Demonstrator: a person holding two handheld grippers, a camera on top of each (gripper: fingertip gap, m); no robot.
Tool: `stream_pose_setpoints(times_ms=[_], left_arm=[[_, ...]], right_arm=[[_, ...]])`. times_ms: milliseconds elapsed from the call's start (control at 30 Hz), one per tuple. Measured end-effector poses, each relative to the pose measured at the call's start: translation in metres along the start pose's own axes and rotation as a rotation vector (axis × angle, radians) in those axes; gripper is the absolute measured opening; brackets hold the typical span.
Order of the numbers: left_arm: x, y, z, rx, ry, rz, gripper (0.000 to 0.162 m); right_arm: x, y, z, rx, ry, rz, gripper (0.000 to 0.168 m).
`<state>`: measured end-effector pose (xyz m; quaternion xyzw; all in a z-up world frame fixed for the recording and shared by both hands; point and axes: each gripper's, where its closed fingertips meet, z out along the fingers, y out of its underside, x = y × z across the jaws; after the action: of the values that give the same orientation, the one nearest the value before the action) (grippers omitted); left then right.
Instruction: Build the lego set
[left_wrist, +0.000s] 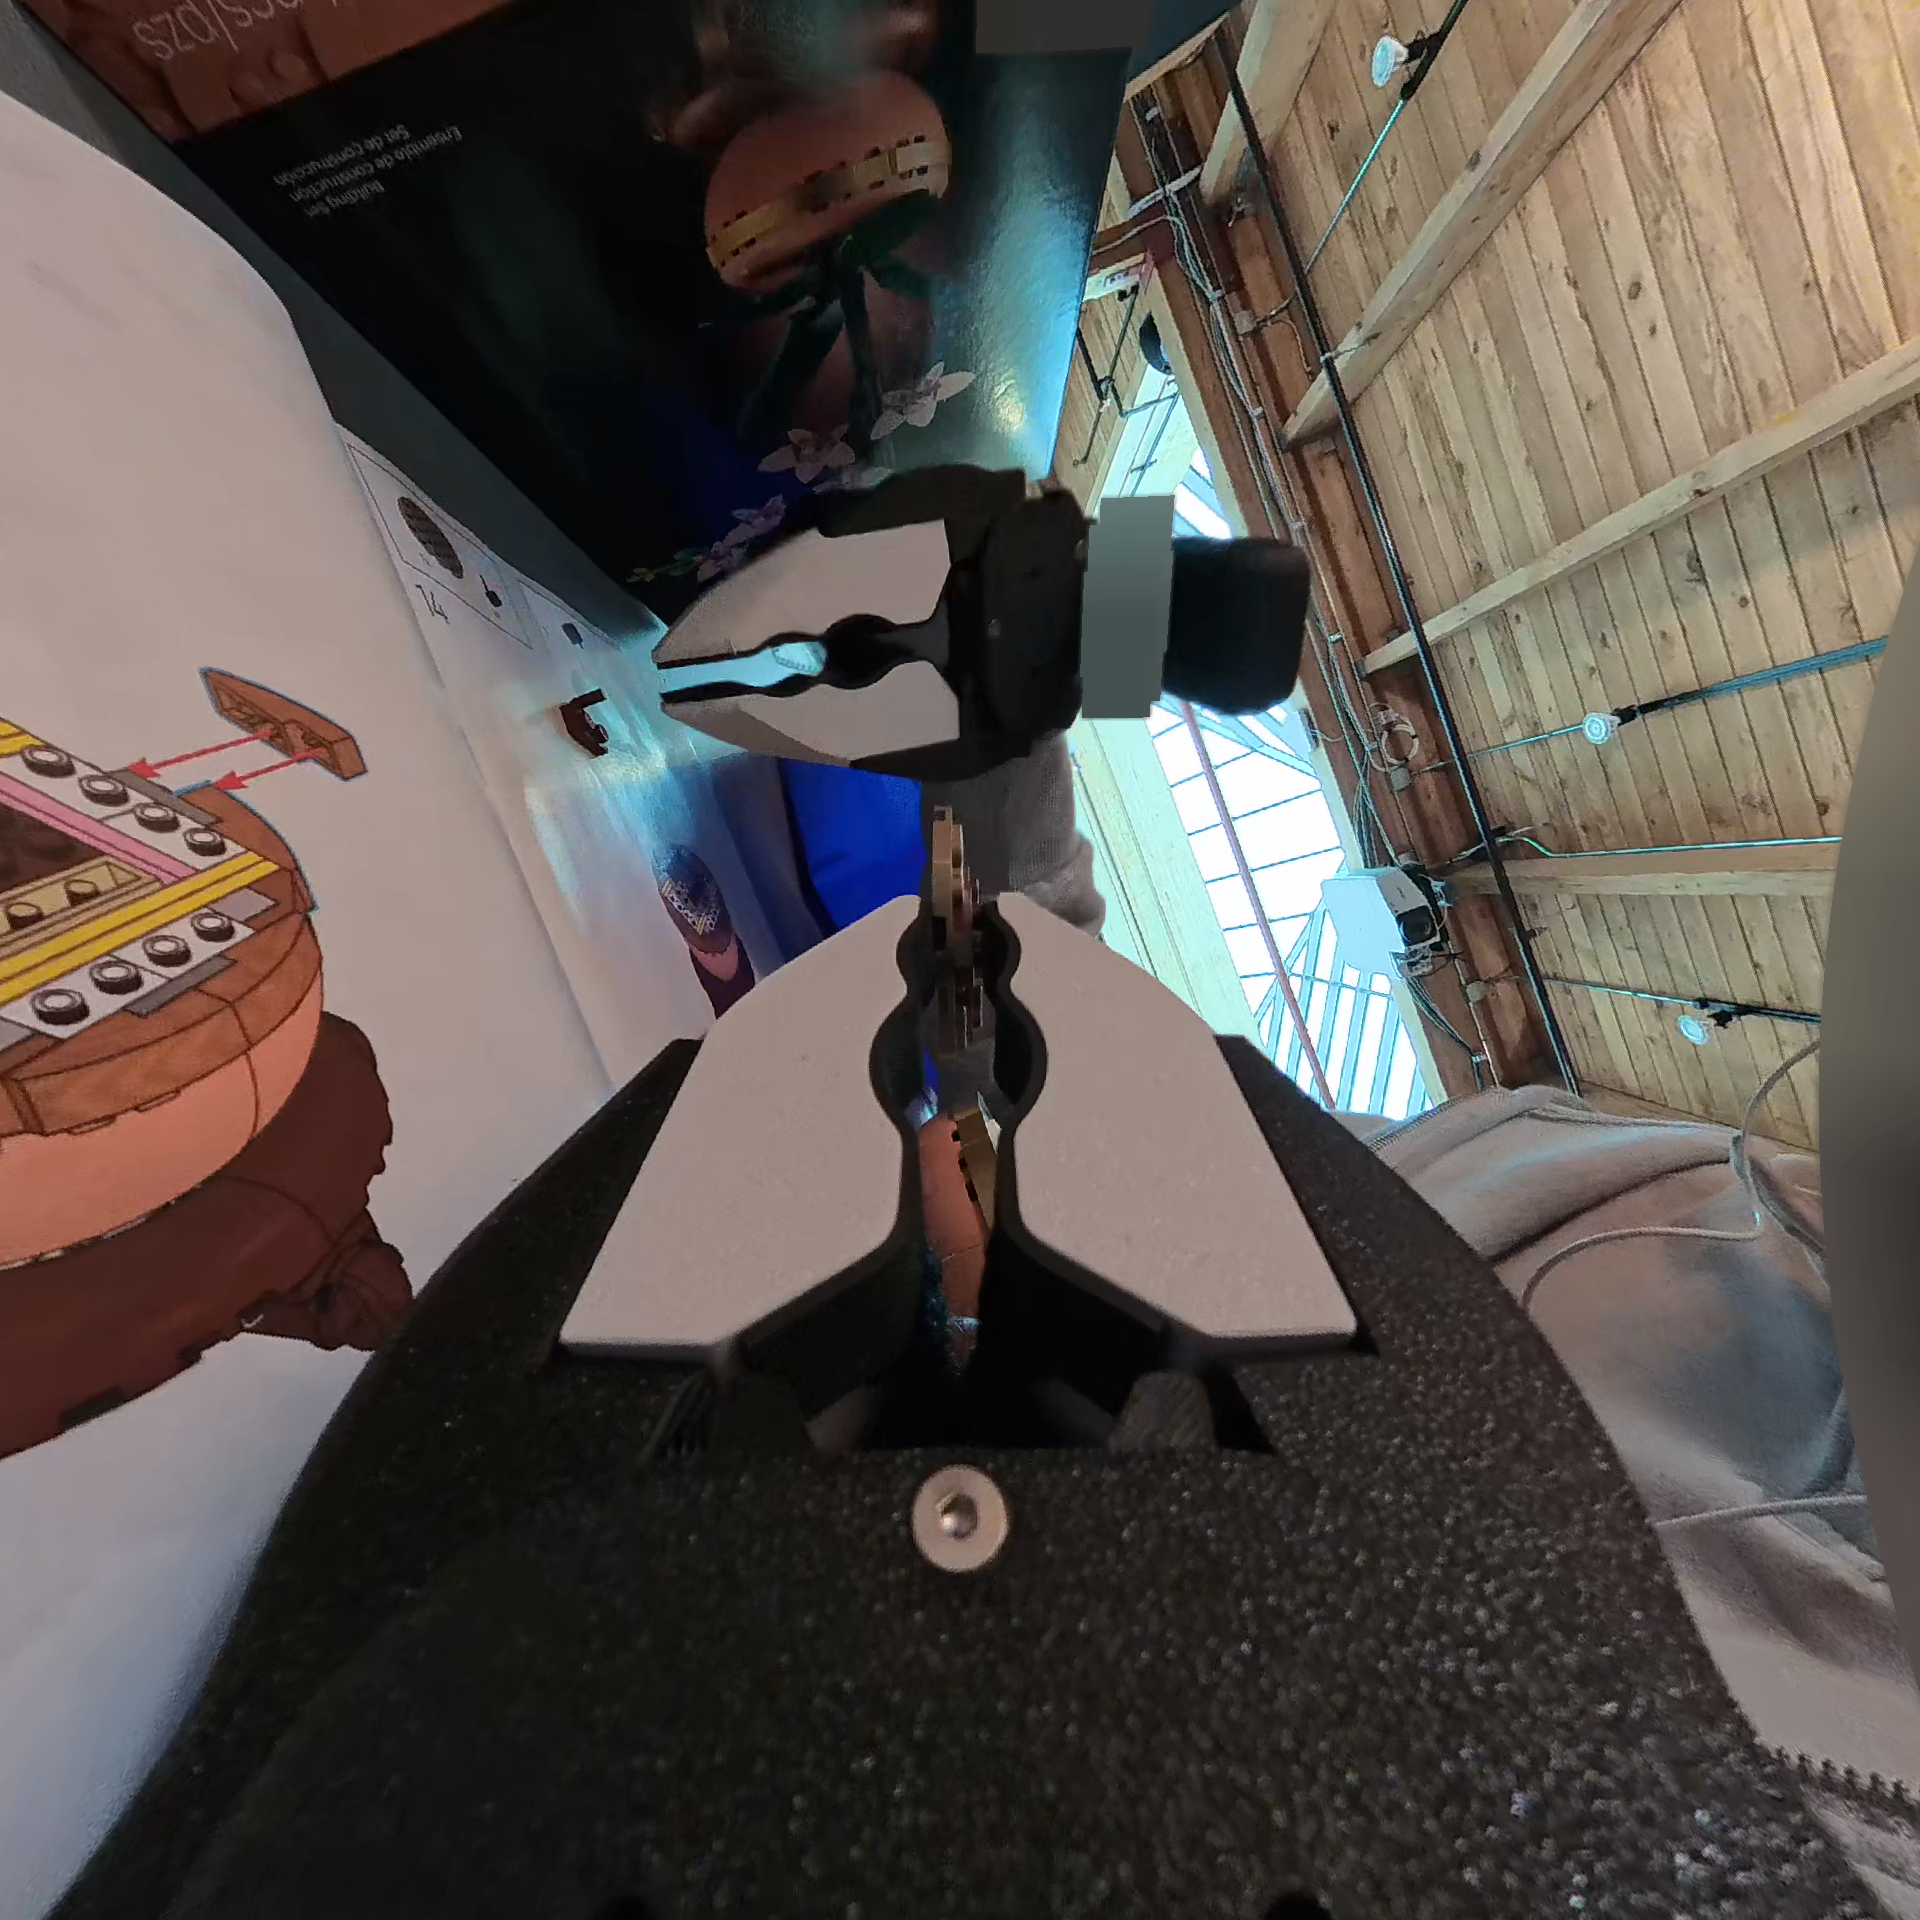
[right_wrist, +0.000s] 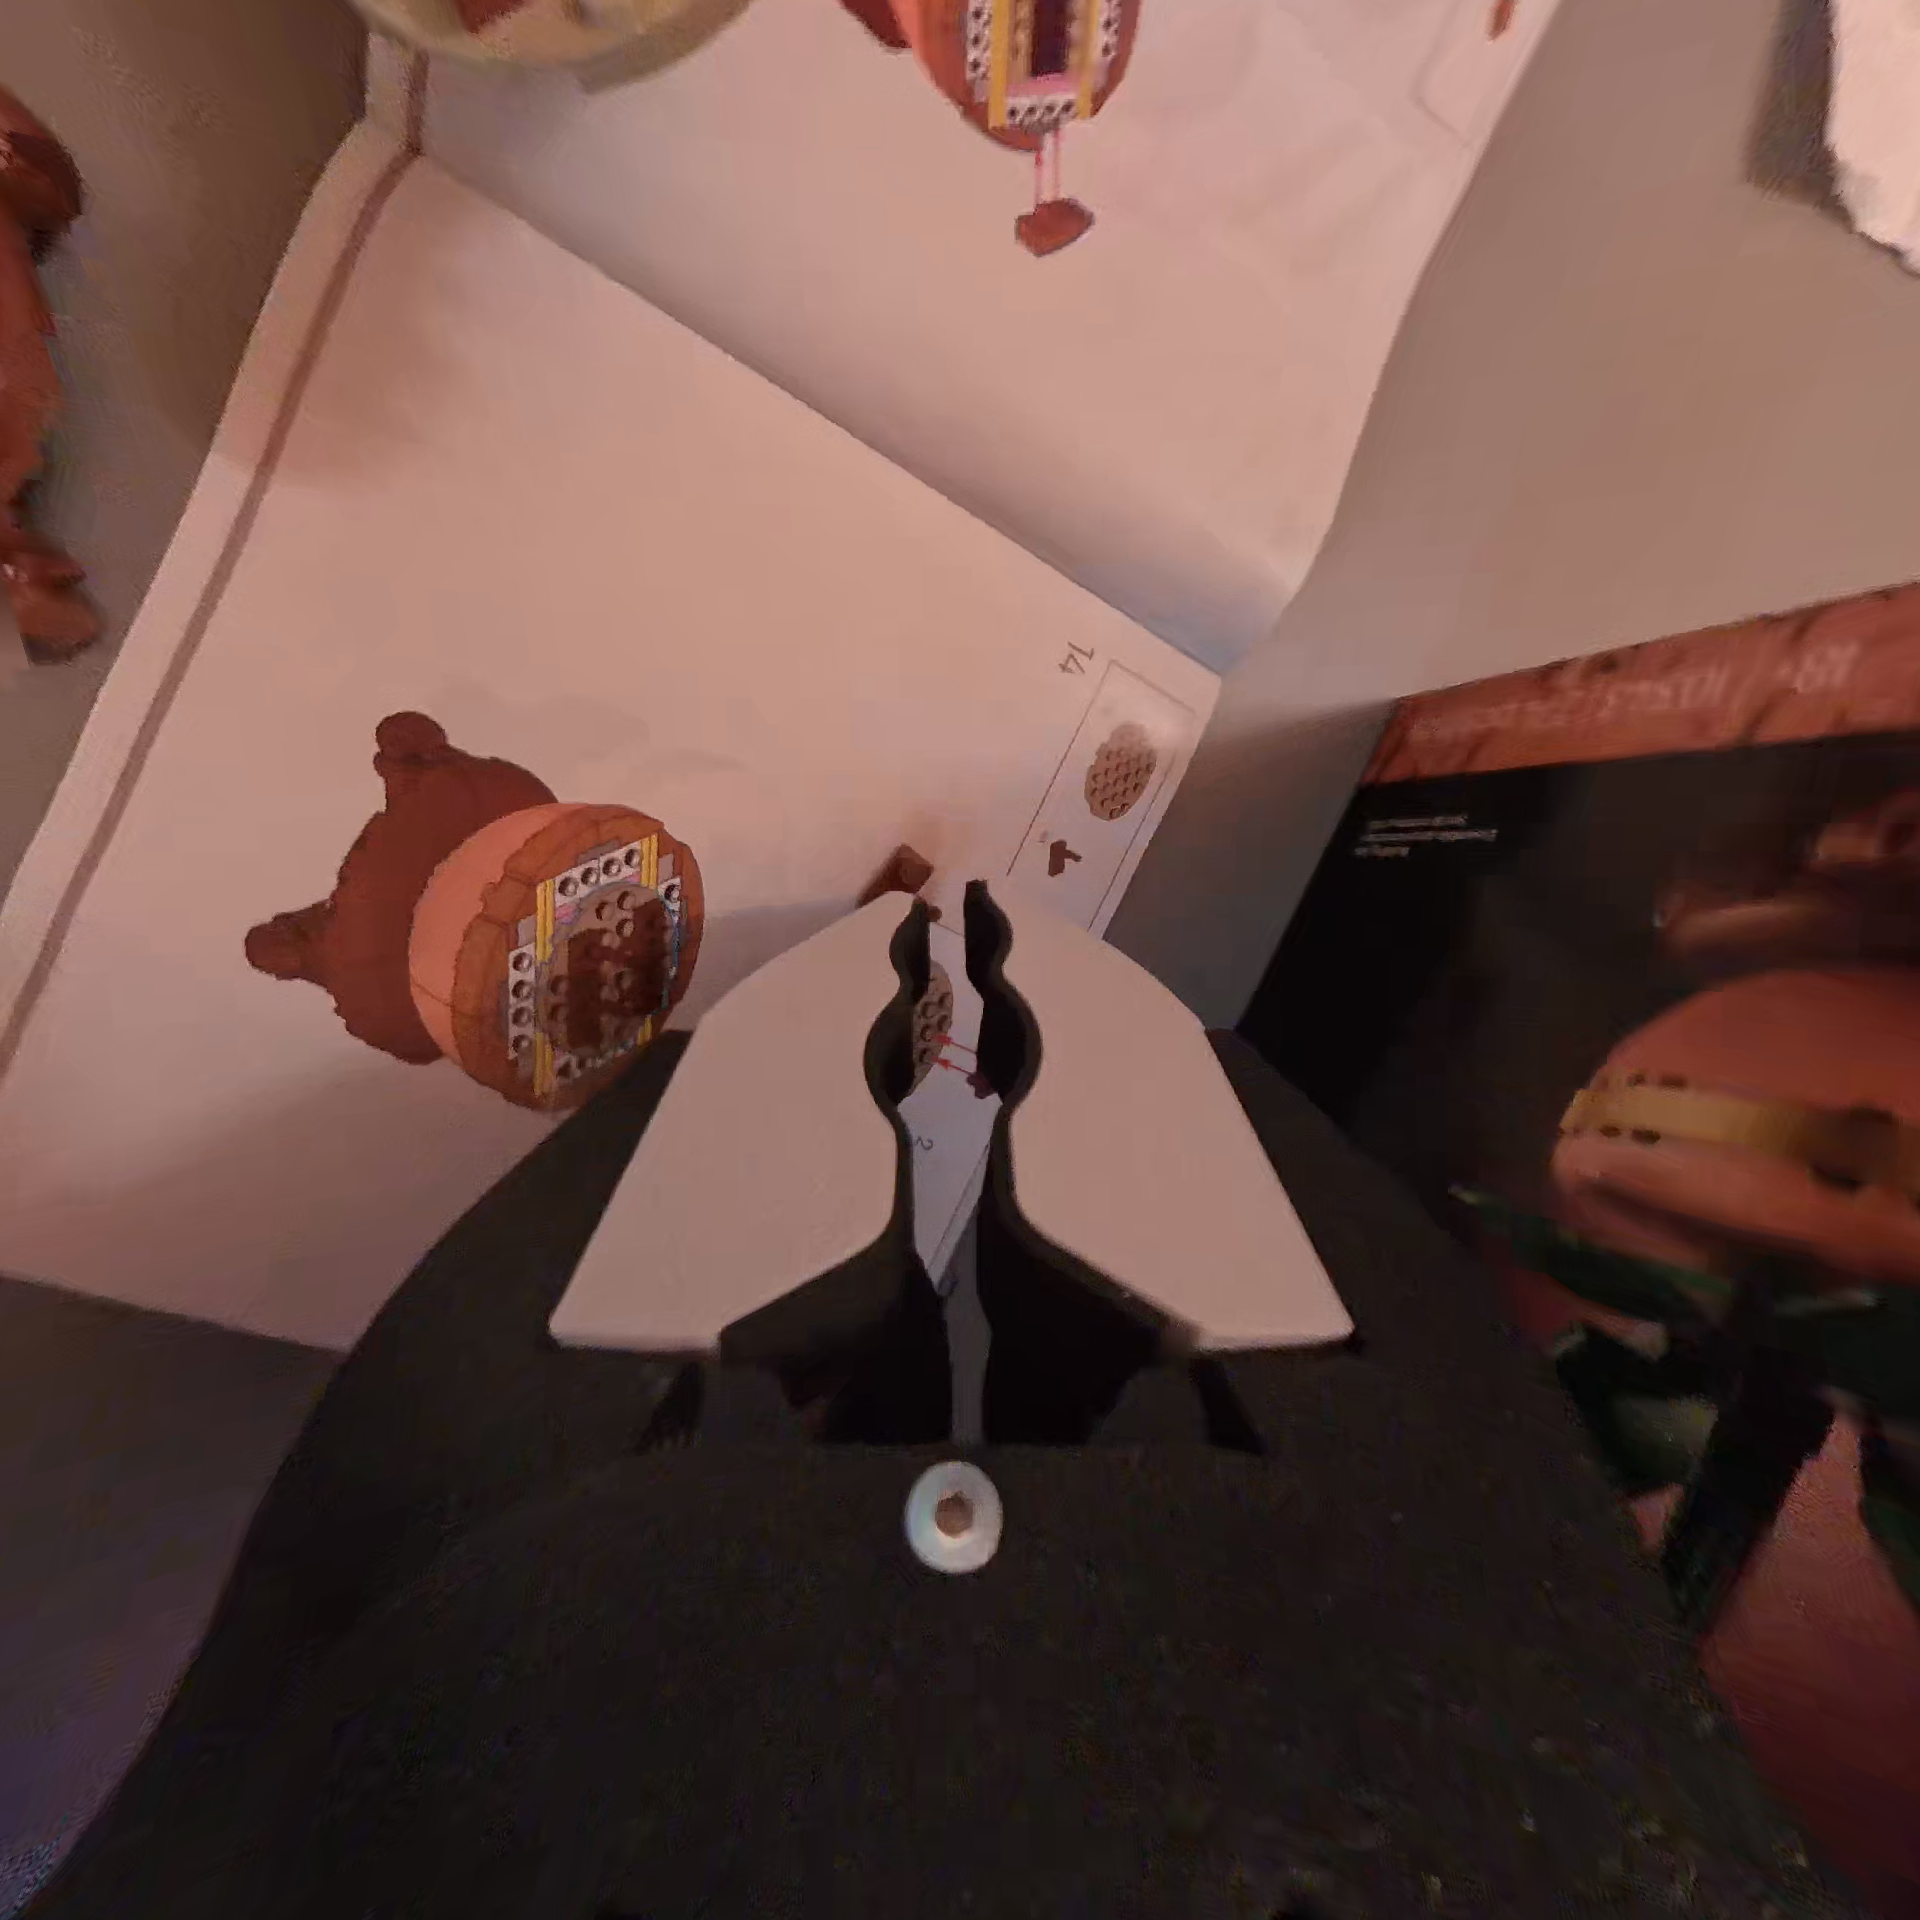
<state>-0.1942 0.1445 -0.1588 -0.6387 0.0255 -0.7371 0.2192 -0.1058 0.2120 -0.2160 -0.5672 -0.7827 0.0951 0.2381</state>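
Observation:
My left gripper (left_wrist: 954, 920) is shut on a tan and brown lego assembly (left_wrist: 948, 862), which I see edge-on and which pokes out past the fingertips. My right gripper (right_wrist: 943, 902) is open only a narrow gap and holds nothing. It hovers low over the open instruction booklet (right_wrist: 623, 623). A small dark brown lego piece (right_wrist: 904, 871) lies on the page just ahead of its left fingertip. In the left wrist view the right gripper (left_wrist: 665, 681) points left at that same brown piece (left_wrist: 584, 719) on the booklet (left_wrist: 208, 468), a short way off it.
The dark lego box (left_wrist: 623, 260) stands behind the booklet and also shows at the right of the right wrist view (right_wrist: 1610, 987). Brown lego parts (right_wrist: 31, 416) lie at the left edge. A gloved hand (left_wrist: 1049, 842) and a grey sleeve (left_wrist: 1610, 1299) are near. The left gripper's tips are roughly 12 centimeters from the right gripper's.

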Motion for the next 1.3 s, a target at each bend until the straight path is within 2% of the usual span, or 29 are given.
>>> stream_pose_setpoints(times_ms=[167,433,500,700,800,900,1000,1100,1300], left_arm=[[0.001,0.001,0.000,-0.006,0.008,0.000,0.007],[0.002,0.001,0.000,-0.012,0.016,-0.005,0.007],[0.002,0.001,0.000,-0.008,0.017,-0.006,0.007],[0.002,0.000,0.000,-0.004,0.025,-0.013,0.007],[0.002,0.001,0.000,-0.010,0.026,-0.014,0.007],[0.003,0.001,0.000,-0.014,0.027,-0.013,0.007],[0.003,0.001,0.000,-0.009,0.032,-0.012,0.007],[0.004,0.000,-0.001,-0.005,0.037,-0.009,0.007],[0.004,-0.001,-0.001,0.004,0.037,-0.006,0.007]], right_arm=[[-0.004,0.009,0.006,-0.095,-0.121,-0.027,0.006],[-0.003,0.015,0.015,-0.155,-0.128,0.000,0.000],[-0.007,0.012,0.012,-0.139,-0.126,0.147,0.000],[-0.033,-0.002,0.002,-0.120,-0.002,0.802,0.001],[-0.048,-0.012,0.004,-0.069,0.025,0.957,0.006],[-0.054,-0.014,0.002,-0.052,0.062,0.938,0.014],[-0.051,-0.018,-0.012,0.013,0.070,0.762,0.017],[-0.037,-0.006,-0.020,0.025,0.126,0.563,0.017],[-0.035,0.001,0.001,0.013,0.027,0.586,0.008]])
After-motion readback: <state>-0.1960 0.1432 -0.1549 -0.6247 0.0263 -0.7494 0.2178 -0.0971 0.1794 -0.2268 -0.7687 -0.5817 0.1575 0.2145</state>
